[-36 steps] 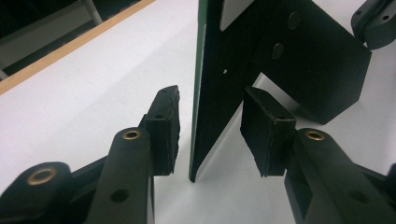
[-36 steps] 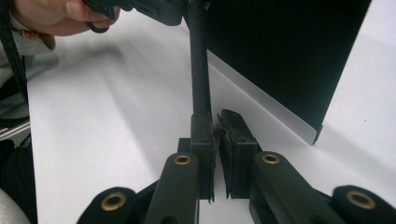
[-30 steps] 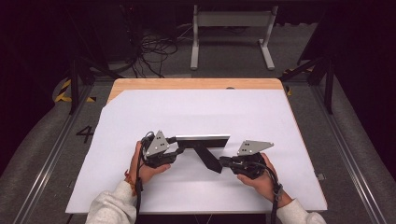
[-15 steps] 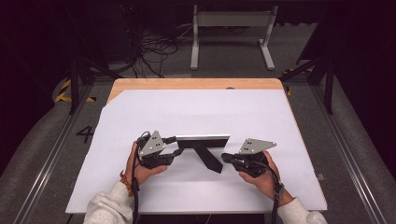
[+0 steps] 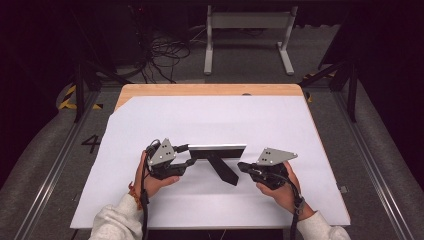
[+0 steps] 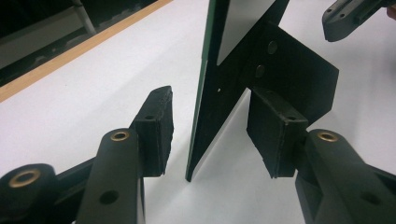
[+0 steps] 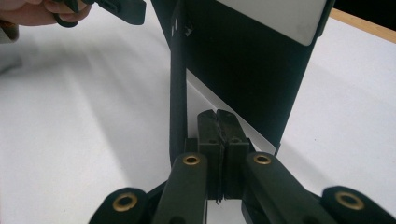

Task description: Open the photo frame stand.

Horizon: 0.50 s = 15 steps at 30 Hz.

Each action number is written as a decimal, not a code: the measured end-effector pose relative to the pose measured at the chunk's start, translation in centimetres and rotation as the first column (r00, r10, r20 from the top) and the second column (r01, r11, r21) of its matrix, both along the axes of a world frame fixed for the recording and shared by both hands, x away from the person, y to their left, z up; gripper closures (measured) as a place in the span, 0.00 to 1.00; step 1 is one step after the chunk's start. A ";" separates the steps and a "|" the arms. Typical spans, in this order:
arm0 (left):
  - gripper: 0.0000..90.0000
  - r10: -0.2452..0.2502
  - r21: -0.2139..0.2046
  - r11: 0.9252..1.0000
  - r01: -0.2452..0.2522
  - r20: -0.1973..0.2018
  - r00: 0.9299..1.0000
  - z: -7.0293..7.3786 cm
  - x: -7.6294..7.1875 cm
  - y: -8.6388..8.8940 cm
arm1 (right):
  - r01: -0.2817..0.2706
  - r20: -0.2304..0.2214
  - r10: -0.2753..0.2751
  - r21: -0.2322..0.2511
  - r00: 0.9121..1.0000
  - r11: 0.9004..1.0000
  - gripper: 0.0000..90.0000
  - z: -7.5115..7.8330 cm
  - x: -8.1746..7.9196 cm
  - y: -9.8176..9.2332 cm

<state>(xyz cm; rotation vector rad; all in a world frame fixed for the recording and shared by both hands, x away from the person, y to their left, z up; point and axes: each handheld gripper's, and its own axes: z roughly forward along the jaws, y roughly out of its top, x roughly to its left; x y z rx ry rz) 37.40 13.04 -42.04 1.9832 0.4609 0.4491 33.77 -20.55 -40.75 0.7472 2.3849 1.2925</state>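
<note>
A black picture frame (image 5: 217, 148) stands upright on the white table top (image 5: 210, 115), propped by a black back leg (image 5: 226, 171). My left gripper (image 5: 189, 156) is at the frame's left end. In the left gripper view its pads (image 6: 156, 126) stand open on either side of the frame's thin edge (image 6: 204, 112) without touching it; the jaws have just been opening. My right gripper (image 5: 241, 166) lies low beside the leg's foot. In the right gripper view its jaws (image 7: 218, 119) are shut, pad on pad, with nothing between them, just right of the leg (image 7: 178, 93).
The white sheet covers a wooden table whose far edge (image 5: 210, 90) shows bare. Beyond it are a metal stand (image 5: 247, 35) and loose cables (image 5: 165, 55) on the floor. Rails (image 5: 50, 170) run along both sides of the table.
The left hand has tilted very slightly at the frame's left end. The frame and the right gripper stand as before.
</note>
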 end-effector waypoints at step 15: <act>0.56 -0.011 -0.016 1.000 0.011 -0.022 1.000 -0.1 0.4 -0.2 | 0.002 0.019 -0.002 0.005 1.000 1.000 1.00 0.2 -0.1 0.2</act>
